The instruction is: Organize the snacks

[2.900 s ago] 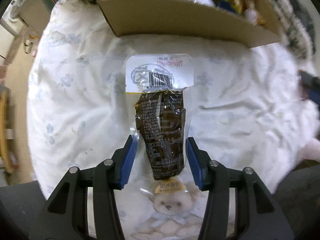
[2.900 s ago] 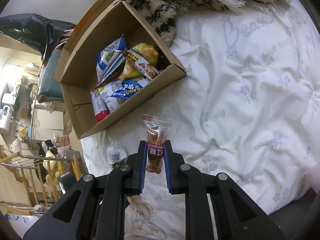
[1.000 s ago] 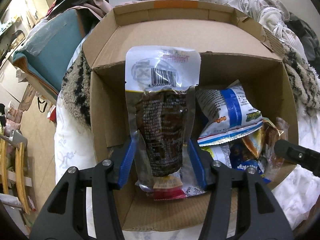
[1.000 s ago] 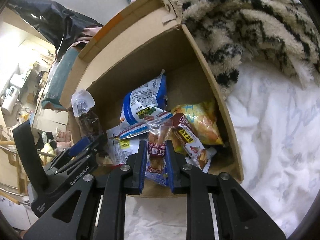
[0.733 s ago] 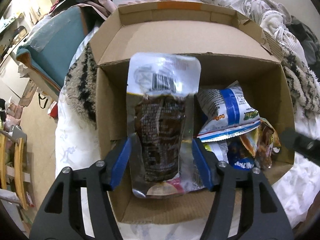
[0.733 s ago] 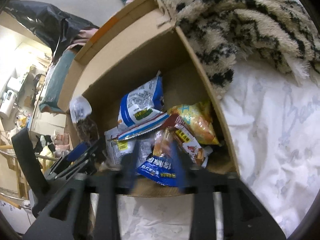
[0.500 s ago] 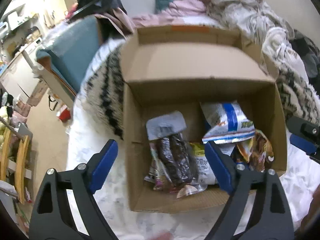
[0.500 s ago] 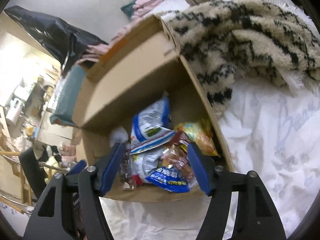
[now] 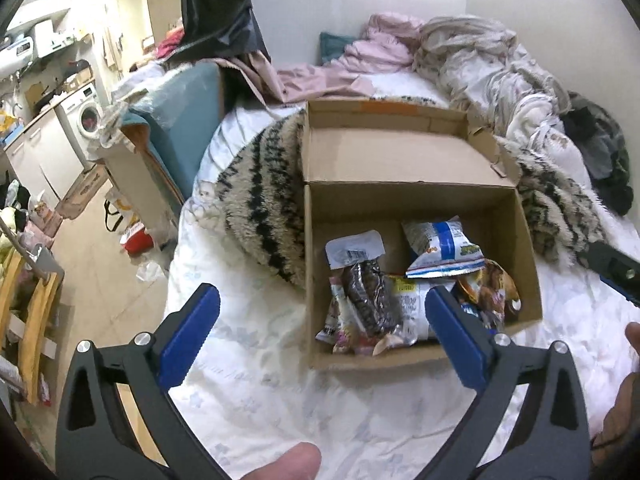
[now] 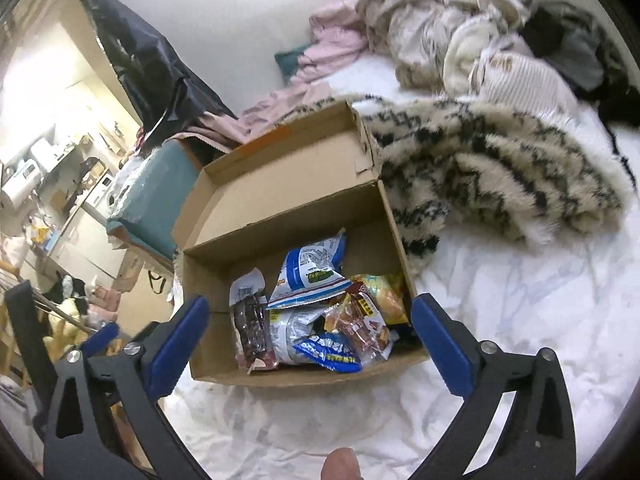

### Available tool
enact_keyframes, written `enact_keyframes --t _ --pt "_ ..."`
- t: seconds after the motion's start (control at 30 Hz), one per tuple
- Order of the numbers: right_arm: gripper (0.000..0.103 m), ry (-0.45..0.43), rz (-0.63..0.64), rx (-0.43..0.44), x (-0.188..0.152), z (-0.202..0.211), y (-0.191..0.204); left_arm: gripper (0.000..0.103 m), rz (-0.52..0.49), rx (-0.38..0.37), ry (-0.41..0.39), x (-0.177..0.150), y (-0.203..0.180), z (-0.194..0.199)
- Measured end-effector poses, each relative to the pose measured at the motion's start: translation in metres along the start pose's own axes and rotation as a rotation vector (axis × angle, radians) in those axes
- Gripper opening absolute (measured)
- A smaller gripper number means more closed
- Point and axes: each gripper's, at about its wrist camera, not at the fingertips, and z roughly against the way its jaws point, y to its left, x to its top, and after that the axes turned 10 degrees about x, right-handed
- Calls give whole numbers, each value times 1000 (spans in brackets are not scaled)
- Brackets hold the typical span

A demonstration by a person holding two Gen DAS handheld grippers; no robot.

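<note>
An open cardboard box [image 9: 400, 196] [image 10: 280, 216] sits on the white bed and holds several snack packs. The dark vacuum-packed snack with a barcode label [image 9: 366, 288] [image 10: 250, 320] lies at the box's left side. The small red-labelled snack [image 10: 358, 326] lies among the packs at the right, beside a blue and white bag [image 9: 440, 248] [image 10: 310, 270]. My left gripper [image 9: 322, 328] is wide open and empty, held above the bed in front of the box. My right gripper [image 10: 306, 336] is wide open and empty too, above the box's near edge.
A striped furry blanket [image 9: 266, 204] [image 10: 492, 168] lies behind and beside the box. Piled clothes [image 9: 472, 56] cover the far bed. The bed's left edge drops to a cluttered floor [image 9: 92, 248] with a teal chair [image 9: 180, 100]. The right gripper's finger shows in the left wrist view [image 9: 614, 270].
Both grippers opened over the box and let their snacks drop in. Both then pulled back and up, so the box now looks smaller and farther.
</note>
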Motion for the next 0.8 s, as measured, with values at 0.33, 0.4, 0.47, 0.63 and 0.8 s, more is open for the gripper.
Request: enact_keyframes --t 0.33,0.4,0.47,0.63,0.8 --pt "103 -21 94 -42 -44 31 31 103 75 -7 -1 -41 42 48" --pt "103 -37 108 -54 -51 38 35 103 73 -23 -20 -48 46 56" --pt "103 -41 123 -62 -57 44 39 103 71 -33 -50 -55 50 65" --pt "103 -60 175 -87 -74 57 48 103 115 -77 -41 -70 59 69" --pt "103 -123 202 -116 -86 72 53 103 89 -56 -43 -80 52 64"
